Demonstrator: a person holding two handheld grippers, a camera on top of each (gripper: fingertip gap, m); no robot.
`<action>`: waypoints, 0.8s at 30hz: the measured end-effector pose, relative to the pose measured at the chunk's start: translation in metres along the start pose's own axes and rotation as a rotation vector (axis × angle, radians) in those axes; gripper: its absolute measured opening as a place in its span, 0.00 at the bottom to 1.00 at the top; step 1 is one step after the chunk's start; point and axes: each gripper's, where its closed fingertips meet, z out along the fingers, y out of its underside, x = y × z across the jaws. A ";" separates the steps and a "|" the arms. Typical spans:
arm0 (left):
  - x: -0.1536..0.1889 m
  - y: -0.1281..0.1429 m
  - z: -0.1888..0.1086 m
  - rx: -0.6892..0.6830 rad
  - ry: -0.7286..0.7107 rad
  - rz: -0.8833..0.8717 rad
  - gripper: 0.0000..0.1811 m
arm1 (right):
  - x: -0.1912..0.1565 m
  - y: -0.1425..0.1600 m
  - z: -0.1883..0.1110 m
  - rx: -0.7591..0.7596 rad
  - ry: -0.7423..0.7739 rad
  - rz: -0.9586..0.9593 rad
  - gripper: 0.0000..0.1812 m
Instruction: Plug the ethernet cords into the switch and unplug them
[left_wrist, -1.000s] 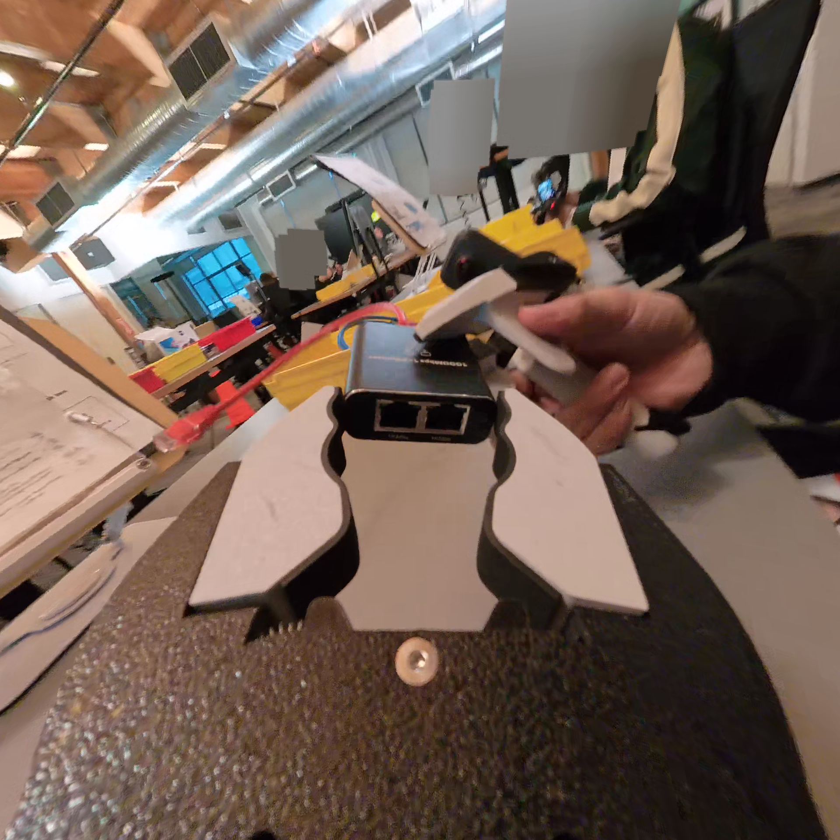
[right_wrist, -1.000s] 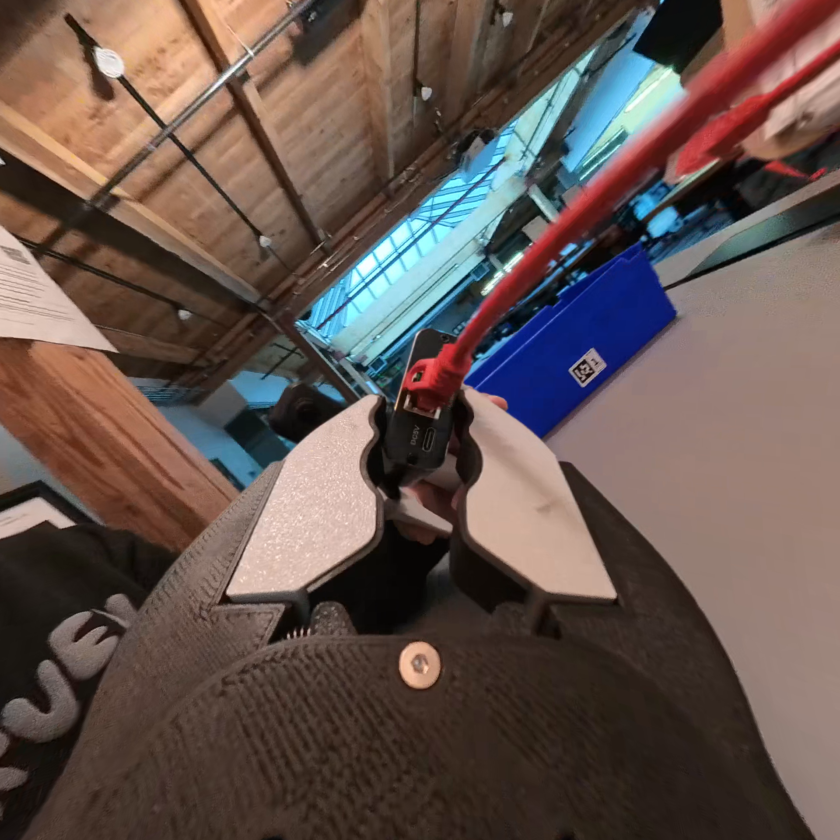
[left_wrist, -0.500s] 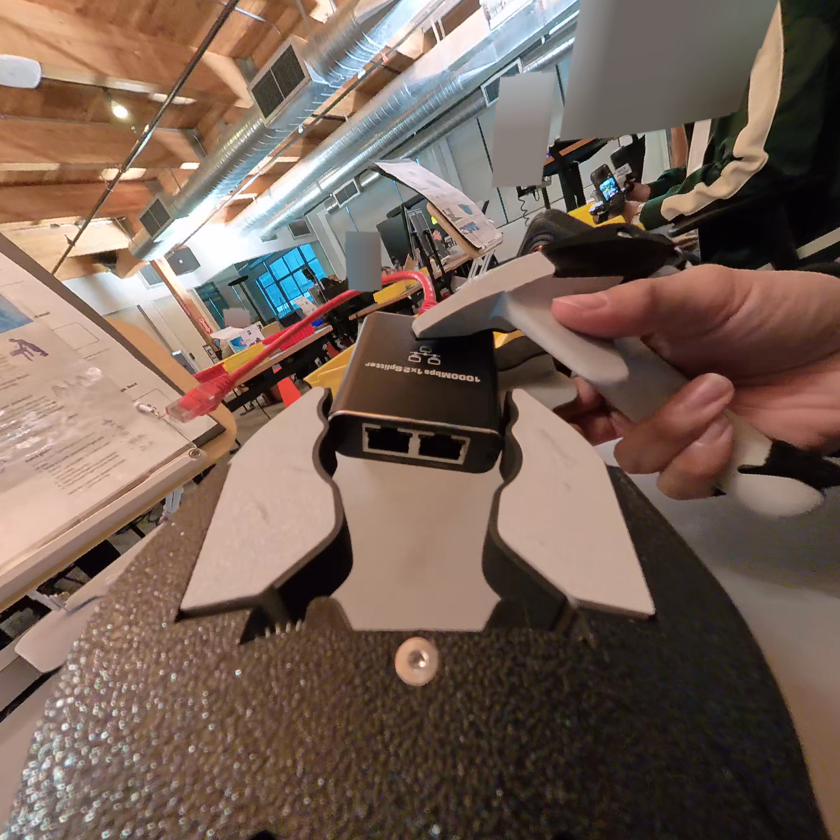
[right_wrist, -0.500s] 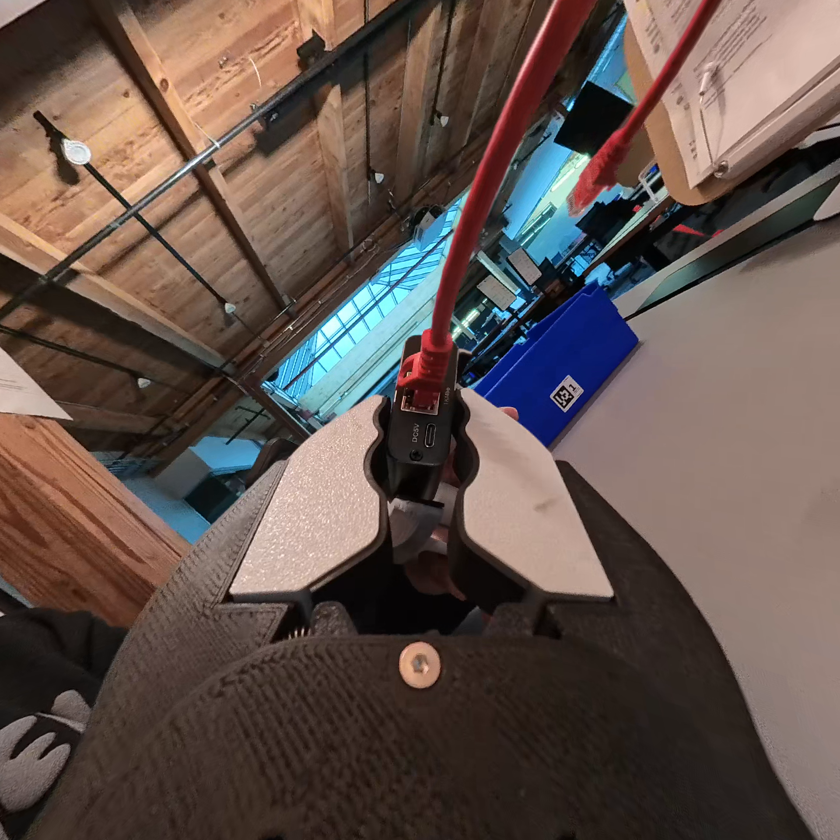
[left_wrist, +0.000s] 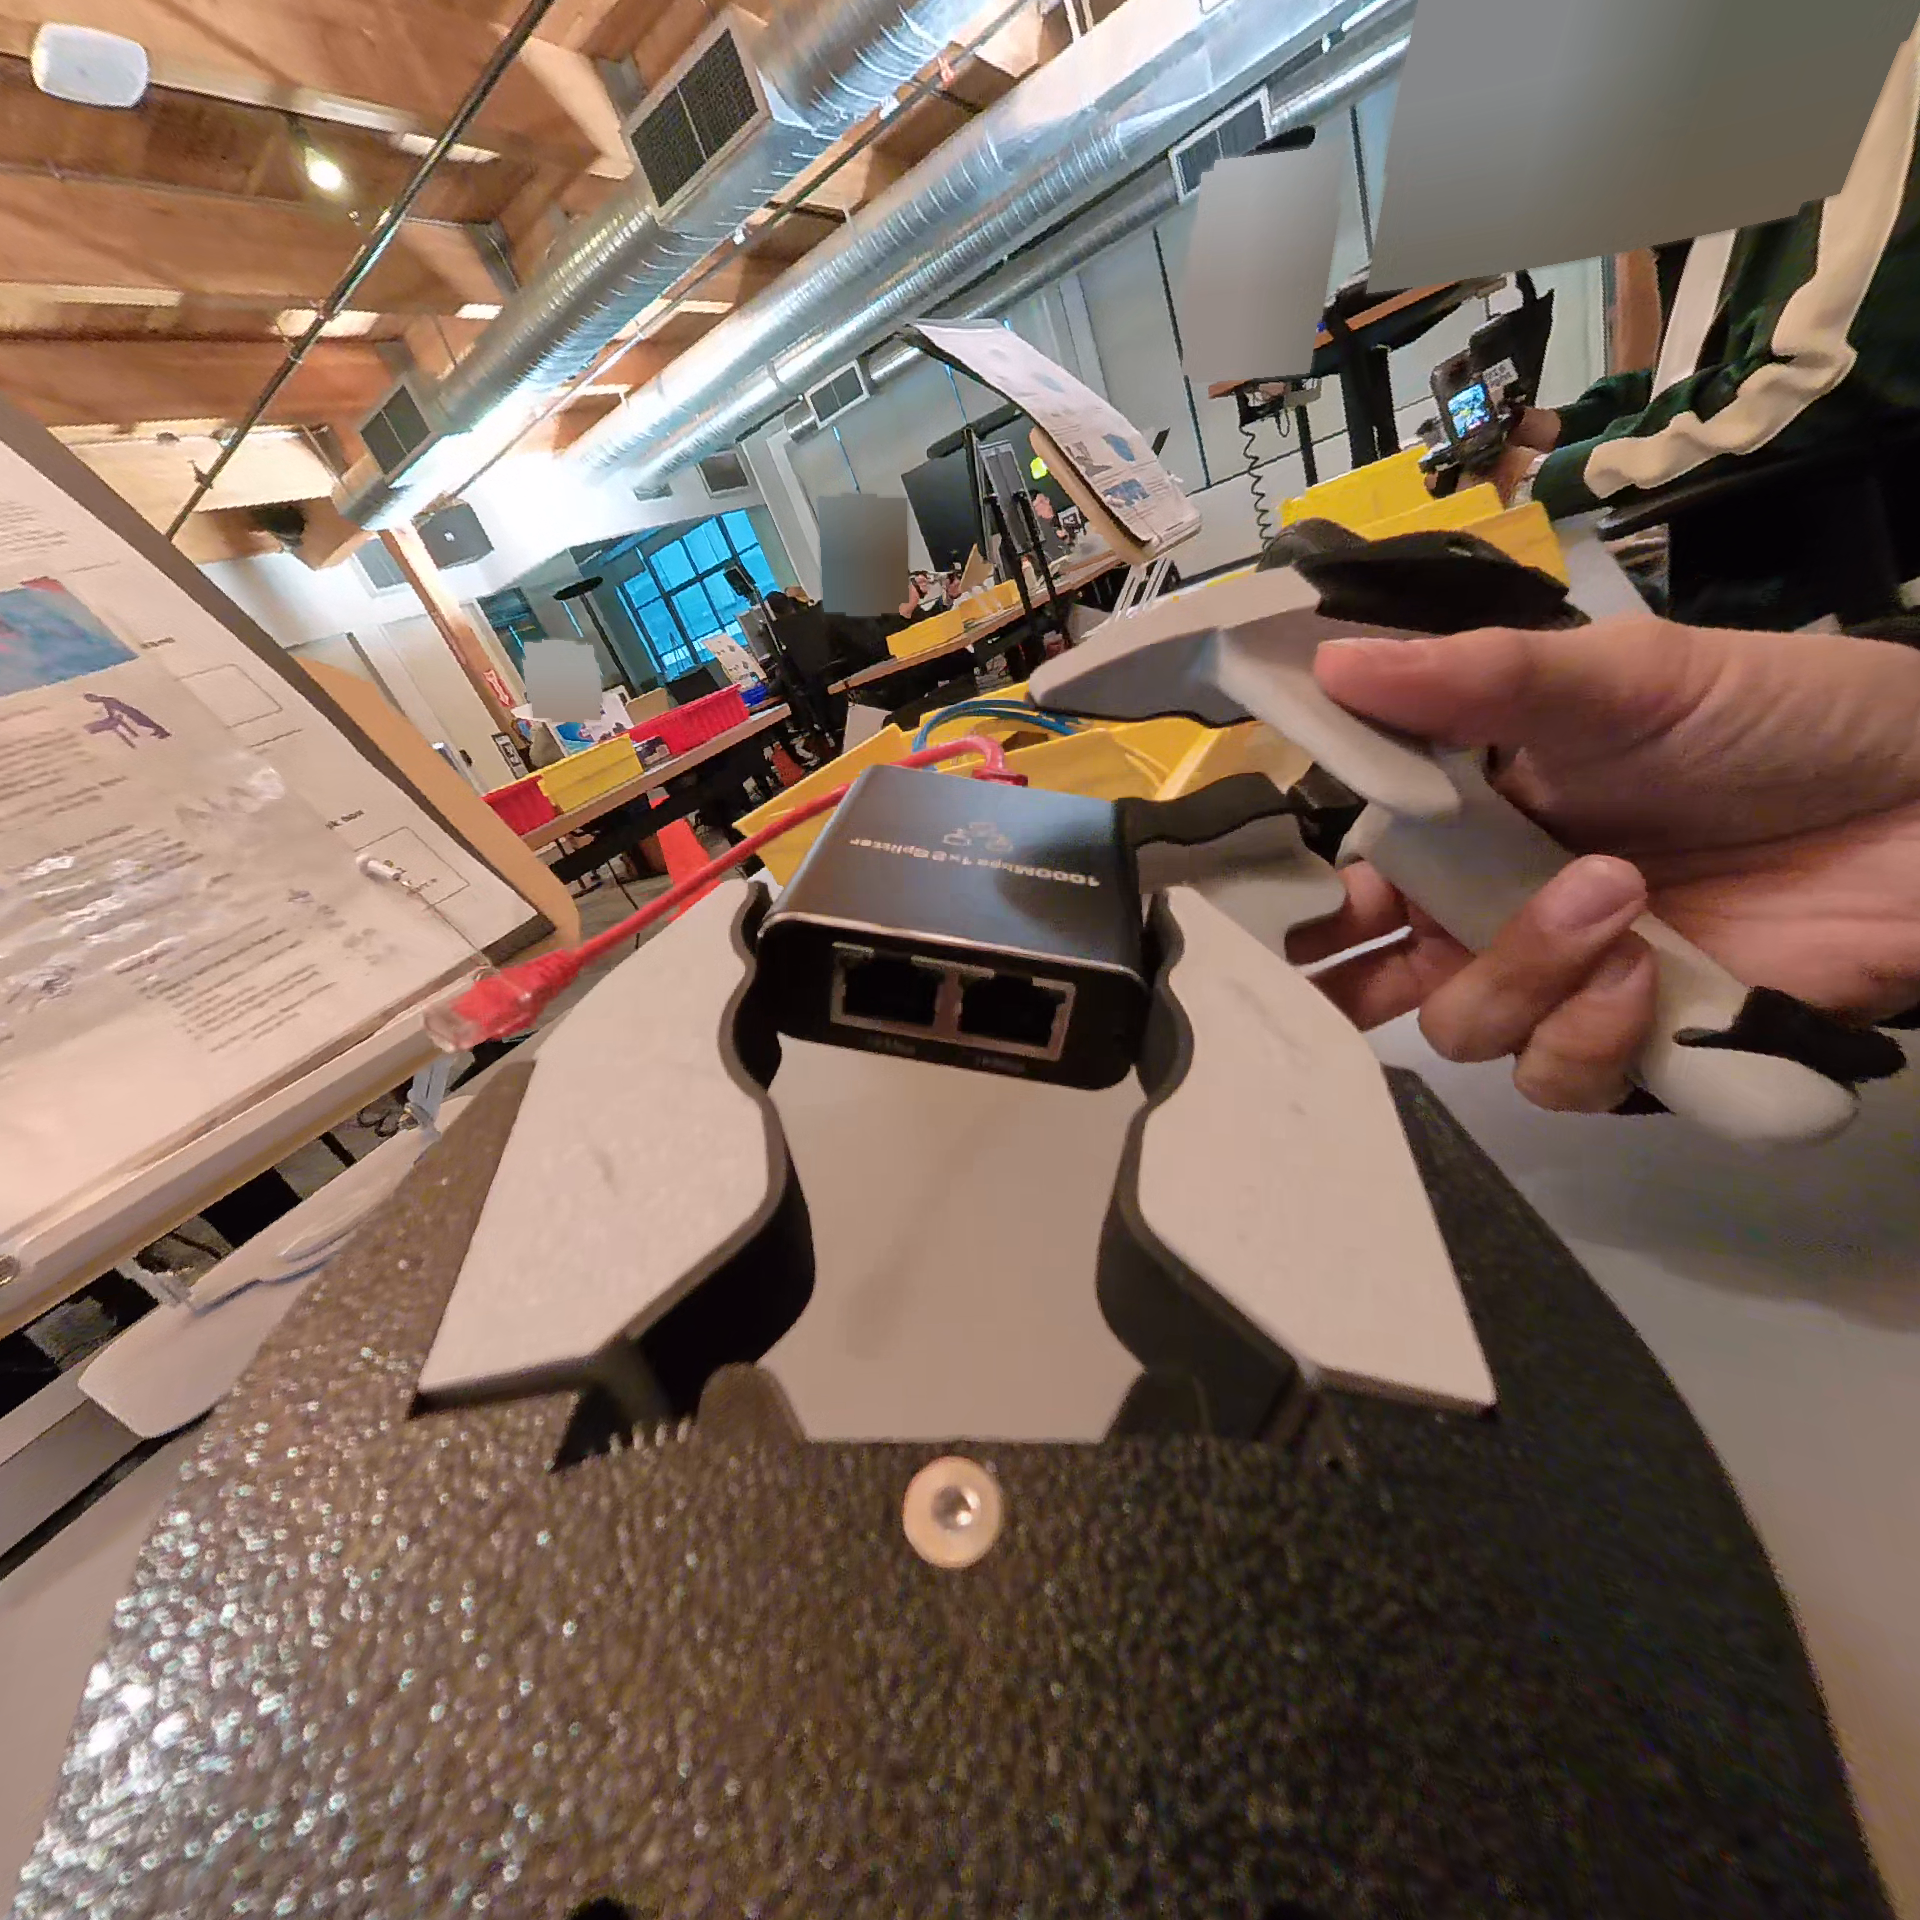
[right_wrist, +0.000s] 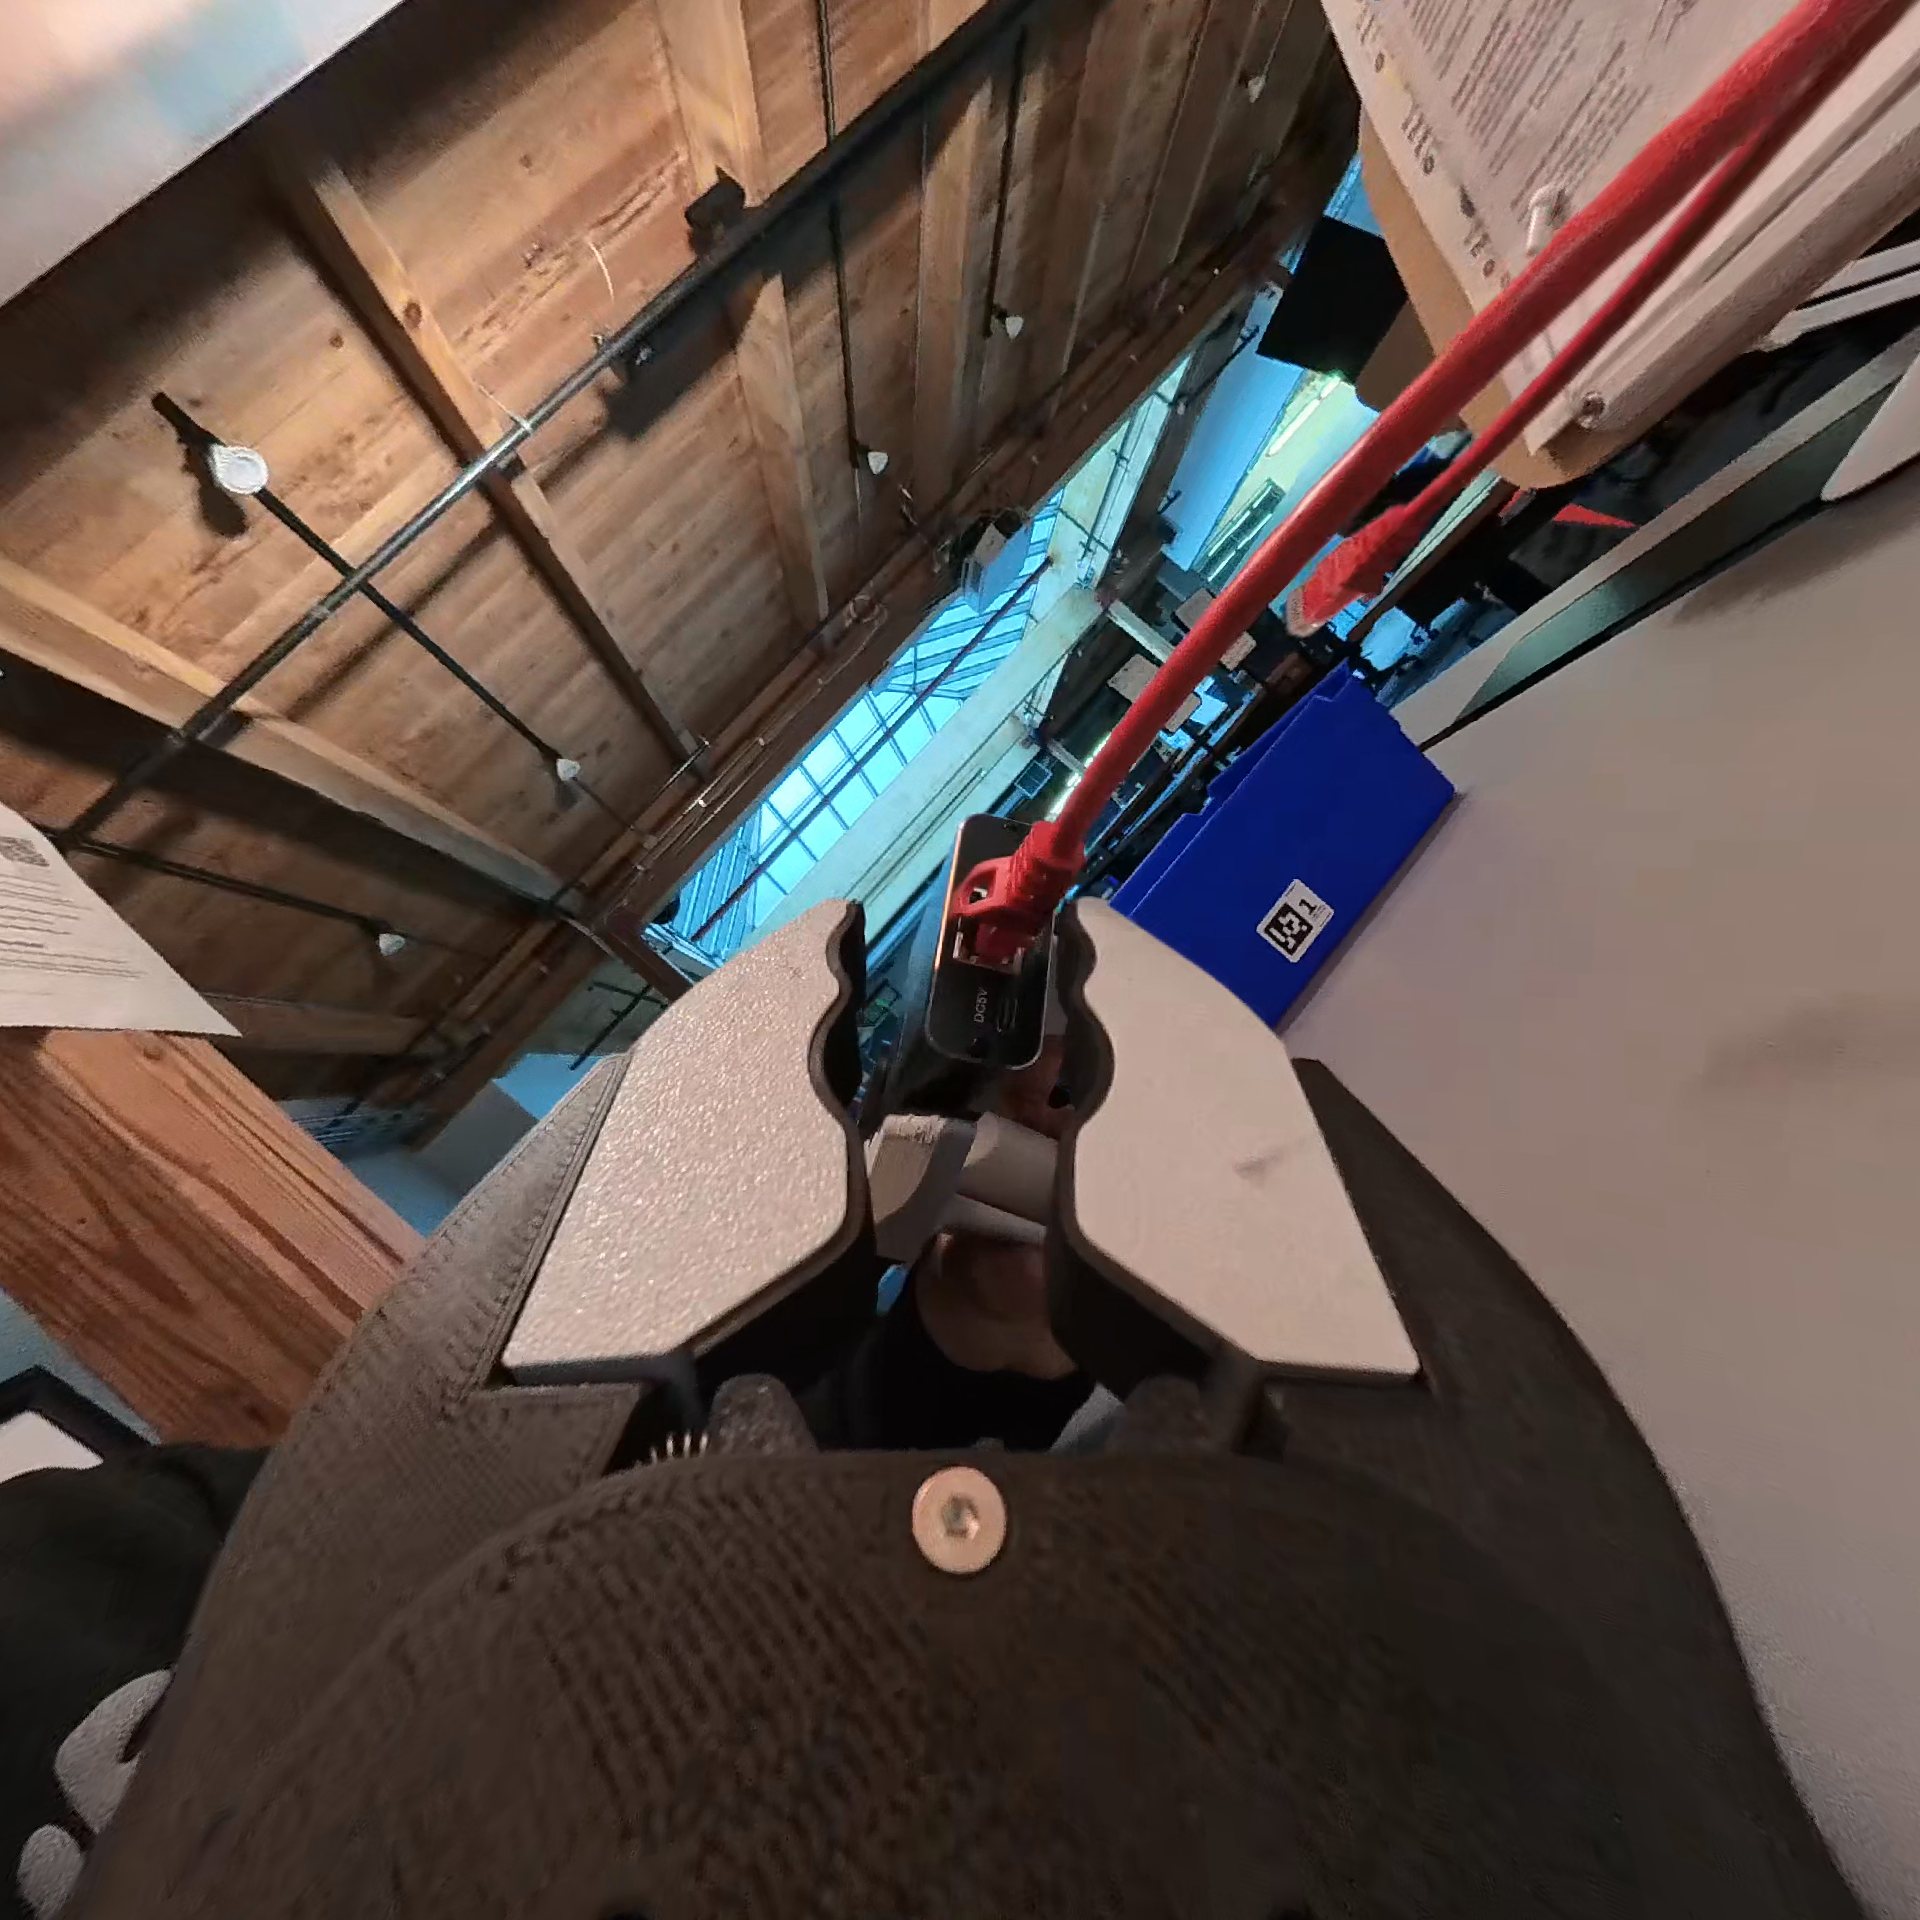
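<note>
My left gripper (left_wrist: 951, 914) is shut on the black switch (left_wrist: 977, 862) and holds it in the air, with two empty ports facing the camera. A red ethernet cord (left_wrist: 665, 914) is plugged into its far end, and the cord's loose plug (left_wrist: 488, 1003) hangs at the left. My right gripper (right_wrist: 961, 935) is open around the far end of the switch (right_wrist: 982, 1008), with its left finger clear of the switch. The plugged-in red connector (right_wrist: 1003, 904) sits just ahead of it. In the left wrist view a hand holds the right gripper (left_wrist: 1195, 748), one finger above the switch.
A clipboard stand with papers (left_wrist: 208, 831) leans at the left. Yellow bins (left_wrist: 1143, 748) lie behind the switch. A blue bin (right_wrist: 1278, 862) stands on the grey table (right_wrist: 1610, 1039). A person in a dark green jacket (left_wrist: 1766, 364) is at the right.
My right gripper's fingers have spread apart and let go of the switch's far end. The left gripper has kept its hold and tilted, and the red cord has swung.
</note>
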 end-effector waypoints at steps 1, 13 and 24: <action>0.001 0.000 0.001 0.000 0.001 0.008 0.37 | 0.000 0.000 0.001 0.006 -0.004 0.012 0.20; 0.004 -0.001 0.002 0.005 -0.001 0.037 0.37 | 0.006 0.003 -0.002 0.065 -0.028 0.149 0.13; 0.005 -0.006 -0.002 0.058 0.023 0.040 0.37 | -0.004 0.030 0.006 -0.112 -0.105 0.195 0.14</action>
